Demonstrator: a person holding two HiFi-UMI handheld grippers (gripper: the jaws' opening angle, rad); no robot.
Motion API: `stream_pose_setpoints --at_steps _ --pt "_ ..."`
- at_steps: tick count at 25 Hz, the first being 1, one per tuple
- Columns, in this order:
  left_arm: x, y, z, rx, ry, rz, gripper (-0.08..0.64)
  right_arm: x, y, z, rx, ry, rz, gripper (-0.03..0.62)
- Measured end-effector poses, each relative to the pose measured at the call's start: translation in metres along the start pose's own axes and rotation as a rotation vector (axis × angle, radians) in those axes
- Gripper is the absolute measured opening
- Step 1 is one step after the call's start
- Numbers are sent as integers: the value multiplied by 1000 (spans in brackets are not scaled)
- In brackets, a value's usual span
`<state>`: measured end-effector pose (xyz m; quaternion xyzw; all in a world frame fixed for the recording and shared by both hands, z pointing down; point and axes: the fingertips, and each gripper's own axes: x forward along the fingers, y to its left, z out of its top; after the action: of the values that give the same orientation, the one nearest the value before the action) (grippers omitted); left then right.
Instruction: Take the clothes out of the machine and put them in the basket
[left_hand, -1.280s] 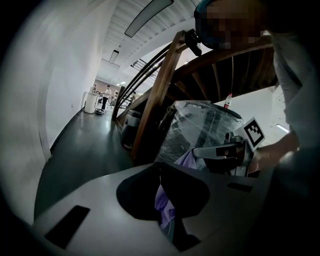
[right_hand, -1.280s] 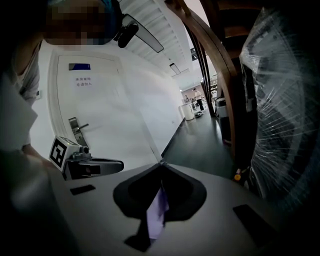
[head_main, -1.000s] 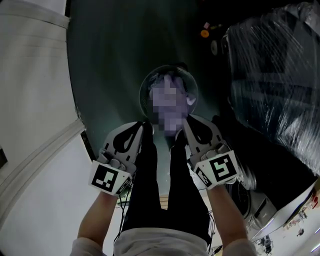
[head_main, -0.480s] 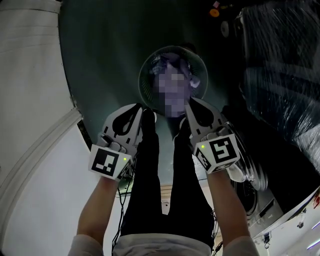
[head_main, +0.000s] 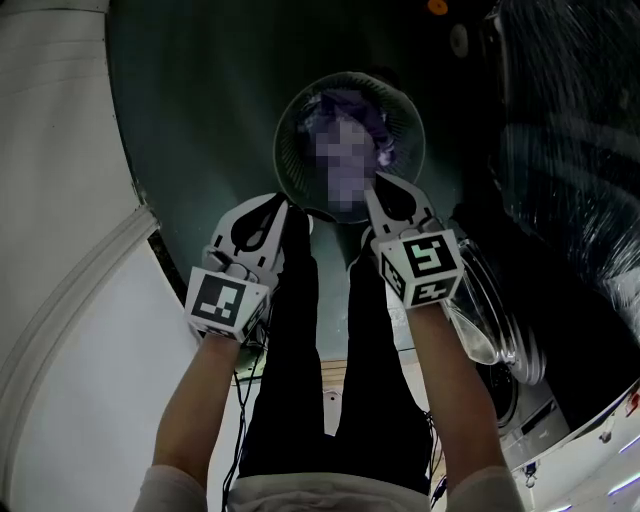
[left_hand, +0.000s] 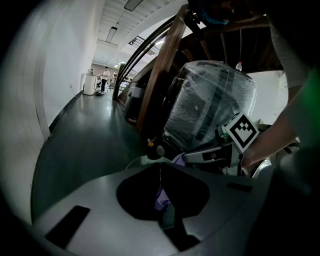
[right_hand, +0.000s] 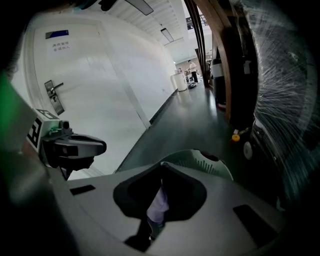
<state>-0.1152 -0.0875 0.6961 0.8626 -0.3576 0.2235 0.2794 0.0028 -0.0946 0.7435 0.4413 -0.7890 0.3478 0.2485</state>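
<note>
- Head view: the left claw (head_main: 288, 207) and the right claw (head_main: 378, 185) hang side by side above the near rim of the basket (head_main: 285, 130), which stands on the floor (head_main: 200, 120) just past the person's legs (head_main: 290, 350). Both tip downward, which I judge suits lowering a load in from above. A purple garment (head_main: 375, 122) sits bunched in the basket, between the two tips (its middle is blurred over). The machine (head_main: 505, 395) stands at the right with its door (head_main: 480, 320) swung open, close enough for a short carry.
- Left gripper view: the left claw (left_hand: 160, 172) has its jaws pressed together. A fold of the purple garment (left_hand: 160, 200) shows right behind the tips, above the basket's ribbed wall, and I take it as pinched. The right claw (left_hand: 186, 157) is just beside it, with more purple at its tip.
- Right gripper view: the right claw (right_hand: 162, 180) has its jaws meeting too, with a fold of the purple garment (right_hand: 159, 205) in the gap behind them, so this side looks pinched as well. Two grips on one garment would keep it spread and stop it trailing over the basket (right_hand: 210, 162) rim.
- Count: two claws, each with one marker cube (head_main: 225, 305); one basket; one machine; one purple garment that I can make out. Whether other clothes lie under it I cannot tell.
</note>
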Motion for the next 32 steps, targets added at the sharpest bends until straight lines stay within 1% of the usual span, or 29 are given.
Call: stream_pose_setpoints --at_steps 5,9,12,16,20,26,32 --pt "9 8 -23 -27 34 15 21 26 -10 -26 0 73 -30 17" --pt "15 10 -30 -51 36 26 22 37 -15 -44 12 134 -60 25" --pt "18 7 -32 -56 41 24 21 39 -15 -51 16 153 -78 41" --pt "18 6 -37 -58 48 23 23 37 -12 -51 13 150 -85 46" --pt "16 7 -42 -97 30 37 21 36 -11 -48 10 142 -83 41" --pt "13 3 -41 -78 40 28 23 28 -10 -46 12 126 -83 20" --pt "5 -3 -23 -61 25 20 21 16 -1 -28 20 83 -69 9"
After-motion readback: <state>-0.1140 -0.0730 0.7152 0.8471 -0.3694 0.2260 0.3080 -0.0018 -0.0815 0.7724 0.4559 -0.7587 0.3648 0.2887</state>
